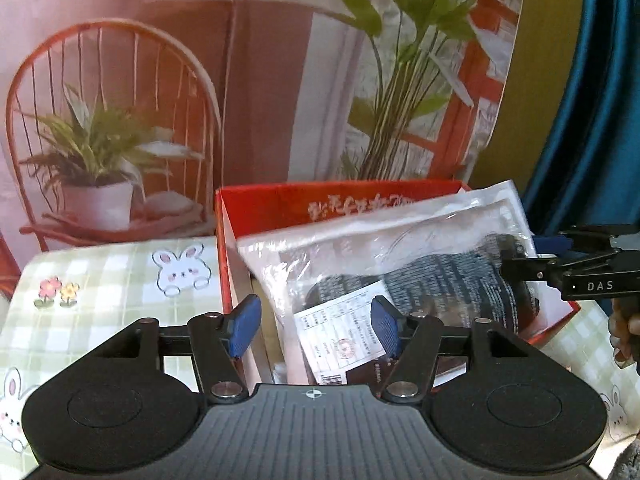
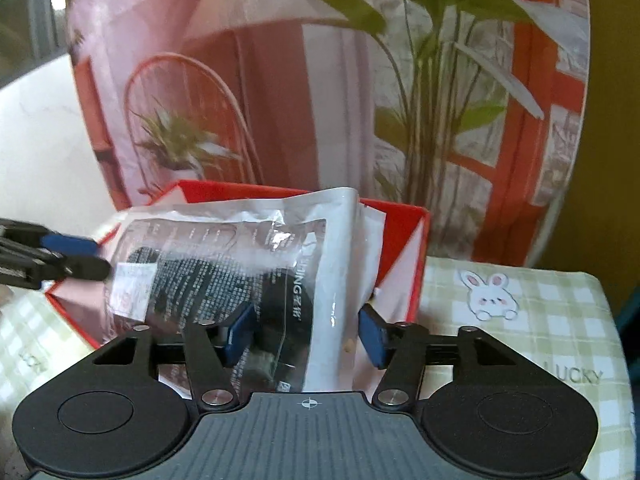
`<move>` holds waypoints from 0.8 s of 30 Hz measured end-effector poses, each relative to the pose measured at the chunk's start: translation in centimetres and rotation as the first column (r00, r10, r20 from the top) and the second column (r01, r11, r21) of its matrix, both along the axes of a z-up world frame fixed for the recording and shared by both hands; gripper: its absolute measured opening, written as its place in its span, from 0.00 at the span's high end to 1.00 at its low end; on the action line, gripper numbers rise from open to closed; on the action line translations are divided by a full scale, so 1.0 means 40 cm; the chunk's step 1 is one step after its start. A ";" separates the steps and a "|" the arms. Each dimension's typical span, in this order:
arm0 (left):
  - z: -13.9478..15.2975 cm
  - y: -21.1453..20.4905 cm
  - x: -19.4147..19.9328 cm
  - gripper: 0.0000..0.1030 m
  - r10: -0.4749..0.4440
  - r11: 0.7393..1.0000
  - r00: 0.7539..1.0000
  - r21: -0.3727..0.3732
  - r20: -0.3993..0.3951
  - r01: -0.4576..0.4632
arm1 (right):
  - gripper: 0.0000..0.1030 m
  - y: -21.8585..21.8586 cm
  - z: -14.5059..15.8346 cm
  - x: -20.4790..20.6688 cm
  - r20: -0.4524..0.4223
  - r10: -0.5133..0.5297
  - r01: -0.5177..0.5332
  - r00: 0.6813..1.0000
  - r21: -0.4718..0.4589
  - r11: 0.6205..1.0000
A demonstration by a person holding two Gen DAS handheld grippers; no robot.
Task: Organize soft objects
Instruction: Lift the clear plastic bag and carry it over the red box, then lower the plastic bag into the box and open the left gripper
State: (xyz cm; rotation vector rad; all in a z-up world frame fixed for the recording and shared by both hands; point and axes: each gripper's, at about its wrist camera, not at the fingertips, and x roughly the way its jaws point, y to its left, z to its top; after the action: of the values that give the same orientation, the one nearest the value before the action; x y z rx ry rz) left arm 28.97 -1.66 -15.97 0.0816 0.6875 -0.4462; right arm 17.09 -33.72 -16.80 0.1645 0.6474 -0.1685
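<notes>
A clear plastic packet point(image 1: 440, 280) holding a dark grey knitted item and a white label lies slanted across the open red cardboard box point(image 1: 280, 204). My left gripper point(image 1: 314, 330) is open over the packet's near left corner; its left pad hangs over the box's left wall and does not press on anything. In the right wrist view the packet point(image 2: 224, 264) sticks out over the red box point(image 2: 400, 216). There my right gripper point(image 2: 306, 334) is open with the packet's near end between its blue pads, which do not clamp it. More white packets lie underneath.
The box stands on a green checked cloth with rabbit prints point(image 1: 100, 280) point(image 2: 540, 320). A printed backdrop point(image 1: 260, 80) of a chair and plants stands close behind. A blue curtain point(image 1: 592, 120) hangs at the right. A person's hand point(image 1: 624, 332) shows at the right edge.
</notes>
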 end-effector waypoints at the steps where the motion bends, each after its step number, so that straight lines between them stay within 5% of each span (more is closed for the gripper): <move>1: 0.005 -0.001 -0.001 0.39 -0.002 1.000 1.000 0.002 0.009 0.002 | 0.45 0.001 0.003 -0.001 0.002 -0.010 0.010 1.000 -0.010 1.000; 4: 0.011 -0.017 0.007 0.43 -0.014 1.000 1.000 0.007 0.013 0.014 | 0.44 -0.002 0.016 0.002 0.010 -0.035 0.036 0.999 -0.031 0.999; 6: 0.010 -0.029 0.019 0.56 -0.028 1.000 1.000 0.001 -0.006 0.028 | 0.42 -0.007 0.029 0.003 0.030 -0.040 0.041 0.999 -0.031 0.999; 10: -0.005 -0.050 0.038 0.59 -0.041 0.999 0.999 0.004 -0.033 0.041 | 0.44 -0.003 0.047 0.012 0.031 -0.026 0.028 0.999 -0.055 0.998; 13: -0.018 -0.062 0.053 0.63 -0.046 0.999 0.997 0.003 -0.058 0.046 | 0.58 -0.002 0.050 0.018 0.017 0.001 0.000 1.000 -0.064 0.998; 15: -0.026 -0.067 0.063 0.63 -0.046 0.999 0.996 0.005 -0.076 0.047 | 0.86 -0.001 0.044 0.025 -0.012 0.043 -0.043 0.999 -0.048 0.998; 16: -0.031 -0.068 0.068 0.63 -0.046 0.999 0.995 0.008 -0.087 0.047 | 0.92 0.006 0.039 0.032 -0.033 0.066 -0.068 0.997 -0.041 0.997; 24: -0.075 -0.104 0.123 0.67 -0.062 0.994 0.978 0.072 -0.200 0.078 | 0.96 0.028 -0.021 0.151 -0.277 0.149 -0.163 0.949 -0.029 0.986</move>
State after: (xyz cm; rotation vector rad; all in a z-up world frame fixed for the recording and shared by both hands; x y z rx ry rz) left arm 33.88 -5.83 -18.96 0.1382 0.9005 -0.4987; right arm 23.15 -32.59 -17.66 0.0387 0.9282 -0.0552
